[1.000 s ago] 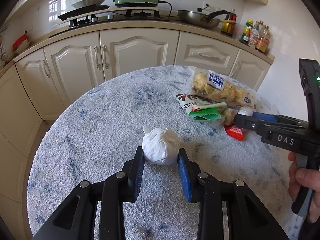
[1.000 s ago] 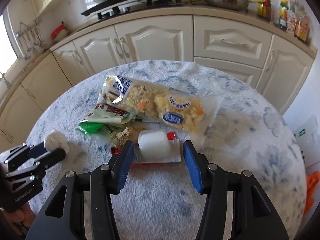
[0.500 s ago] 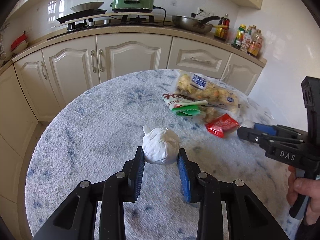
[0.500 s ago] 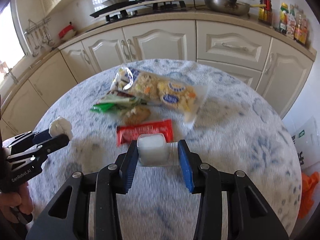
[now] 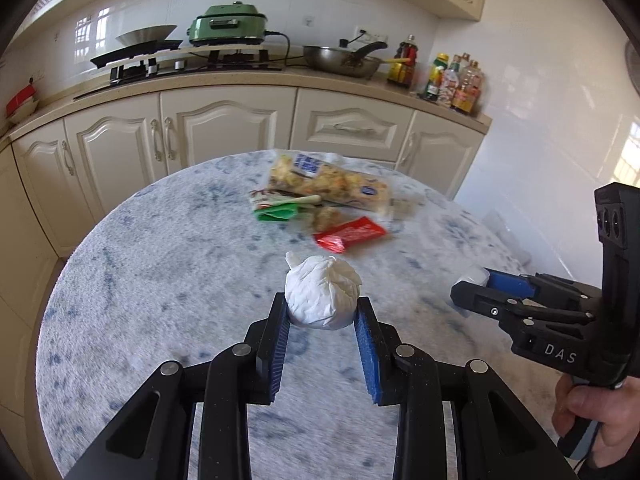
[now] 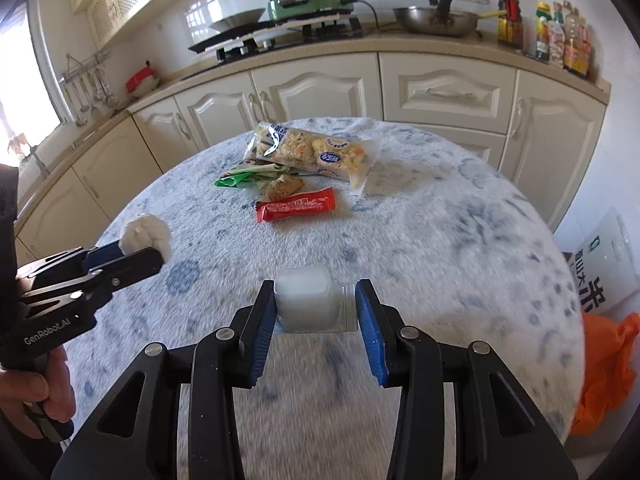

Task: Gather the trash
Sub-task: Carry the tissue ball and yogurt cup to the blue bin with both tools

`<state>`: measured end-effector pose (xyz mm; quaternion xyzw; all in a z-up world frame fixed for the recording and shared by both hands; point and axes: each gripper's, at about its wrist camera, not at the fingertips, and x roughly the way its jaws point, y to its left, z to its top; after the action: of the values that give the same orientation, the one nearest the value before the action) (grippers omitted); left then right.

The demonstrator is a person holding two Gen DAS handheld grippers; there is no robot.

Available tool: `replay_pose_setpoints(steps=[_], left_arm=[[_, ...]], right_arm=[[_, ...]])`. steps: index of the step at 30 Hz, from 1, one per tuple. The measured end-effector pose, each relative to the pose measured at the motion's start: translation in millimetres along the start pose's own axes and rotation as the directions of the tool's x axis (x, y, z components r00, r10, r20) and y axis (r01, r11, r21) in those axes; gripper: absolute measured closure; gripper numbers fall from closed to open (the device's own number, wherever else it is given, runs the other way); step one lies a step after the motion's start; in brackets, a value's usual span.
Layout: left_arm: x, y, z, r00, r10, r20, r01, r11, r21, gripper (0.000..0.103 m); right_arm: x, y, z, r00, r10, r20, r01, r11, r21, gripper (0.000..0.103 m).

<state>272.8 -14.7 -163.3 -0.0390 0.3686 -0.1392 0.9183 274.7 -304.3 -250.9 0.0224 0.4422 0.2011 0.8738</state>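
One paper wad (image 5: 322, 298), one plastic cup (image 6: 306, 304), one red wrapper (image 6: 296, 209), one snack bag (image 6: 312, 152), one green wrapper (image 6: 244, 176).

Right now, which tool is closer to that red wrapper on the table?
Hard to call; perhaps the left. The left tool, gripping a white paper wad, sits just short of the red wrapper. The right tool, clamping a small white tub, hangs off to the side.

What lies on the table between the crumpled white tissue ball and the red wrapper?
Nothing: in the left wrist view, only bare blue-white tablecloth shows between the tissue ball and the red wrapper.
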Motion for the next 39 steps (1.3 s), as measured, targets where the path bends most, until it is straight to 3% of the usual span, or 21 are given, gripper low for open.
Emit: replay_pose_setpoints(steps=[14,22,26,31,37,39], left_arm=[[-51,-103,-7,0.99,-0.115,0.077,0.107,0.989,0.101,0.074],[-59,-179,-2,0.967,-0.241,0.08,0.224,0.958,0.179,0.074],[-42,-233,-4,0.947,-0.322,0.017,0.309,0.92,0.239,0.074],[-7,-309,-16,0.907,-0.405,-0.114,0.419,0.852,0.313,0.074],[43,-384,-38,0.88,-0.408,-0.243,0.471,0.809,0.35,0.074],[60,-404,-43,0.869,-0.403,-0.286,0.487,0.798,0.354,0.074]], right_arm=[[-121,-38,-35,0.984,-0.073,0.161,0.066,0.996,0.052,0.063],[-202,-91,-62,0.945,-0.217,0.243,0.187,0.972,0.141,0.063],[-229,-122,-85,0.924,-0.302,0.236,0.256,0.944,0.208,0.063],[-246,-182,-127,0.902,-0.399,0.165,0.329,0.883,0.335,0.063],[-247,-253,-175,0.894,-0.444,0.064,0.365,0.803,0.471,0.063],[-241,-271,-188,0.901,-0.432,0.039,0.357,0.789,0.5,0.063]])
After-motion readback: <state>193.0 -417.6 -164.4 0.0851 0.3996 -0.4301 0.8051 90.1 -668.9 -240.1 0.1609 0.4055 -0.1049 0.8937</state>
